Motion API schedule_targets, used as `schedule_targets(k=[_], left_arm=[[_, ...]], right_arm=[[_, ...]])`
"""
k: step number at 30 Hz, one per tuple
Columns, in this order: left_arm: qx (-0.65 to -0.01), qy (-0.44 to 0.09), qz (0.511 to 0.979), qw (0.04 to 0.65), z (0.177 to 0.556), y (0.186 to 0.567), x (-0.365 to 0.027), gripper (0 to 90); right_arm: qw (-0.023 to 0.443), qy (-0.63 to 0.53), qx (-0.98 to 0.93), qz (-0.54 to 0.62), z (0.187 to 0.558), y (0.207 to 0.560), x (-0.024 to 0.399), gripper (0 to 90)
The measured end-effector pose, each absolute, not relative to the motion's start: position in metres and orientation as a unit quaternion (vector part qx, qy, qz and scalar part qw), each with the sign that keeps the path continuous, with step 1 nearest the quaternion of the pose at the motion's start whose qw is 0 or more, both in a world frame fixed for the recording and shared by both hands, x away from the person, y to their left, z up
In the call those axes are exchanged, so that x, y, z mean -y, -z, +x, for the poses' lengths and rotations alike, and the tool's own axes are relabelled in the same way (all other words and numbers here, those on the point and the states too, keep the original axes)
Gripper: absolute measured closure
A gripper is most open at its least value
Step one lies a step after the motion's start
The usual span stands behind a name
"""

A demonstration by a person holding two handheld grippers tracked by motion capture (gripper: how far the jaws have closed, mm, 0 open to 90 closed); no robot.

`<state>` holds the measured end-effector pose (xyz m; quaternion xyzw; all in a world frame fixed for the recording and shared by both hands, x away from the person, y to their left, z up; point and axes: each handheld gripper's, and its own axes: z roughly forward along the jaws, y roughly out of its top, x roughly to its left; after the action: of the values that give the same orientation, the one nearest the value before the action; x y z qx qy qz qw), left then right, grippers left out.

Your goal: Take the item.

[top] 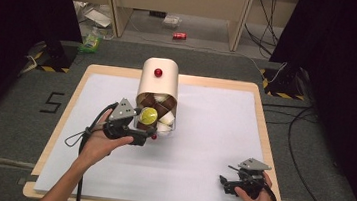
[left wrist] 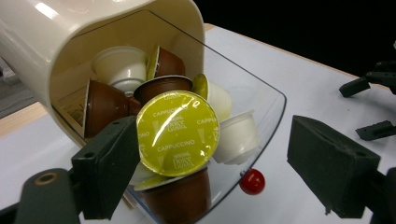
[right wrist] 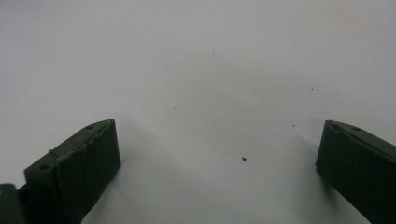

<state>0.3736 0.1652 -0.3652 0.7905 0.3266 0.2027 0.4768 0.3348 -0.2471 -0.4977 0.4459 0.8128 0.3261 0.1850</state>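
A cream plastic dispenser (top: 158,86) with a rounded top lies tipped on the white mat (top: 201,148), its clear curved drawer (left wrist: 261,116) pulled open and full of capsules: glossy brown cups, matte white ones. The left gripper (left wrist: 205,154) stands at the drawer with its jaws well apart; a capsule (left wrist: 177,133) with a shiny yellow-green foil lid leans against one foam pad, the other pad clear of it. The capsule's body is hidden behind its lid. A red knob (left wrist: 252,181) sits below the drawer. The right gripper (right wrist: 219,158) gapes wide over bare mat.
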Motion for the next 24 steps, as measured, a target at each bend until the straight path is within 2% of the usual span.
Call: schedule_targets(k=[24], left_arm=[[-0.344, -0.189, 0.802, 0.45, 0.403, 0.371, -0.159, 21.4]], right_arm=[[0.185, -0.326, -0.813, 0.446, 0.335, 0.498, 0.247, 0.2]])
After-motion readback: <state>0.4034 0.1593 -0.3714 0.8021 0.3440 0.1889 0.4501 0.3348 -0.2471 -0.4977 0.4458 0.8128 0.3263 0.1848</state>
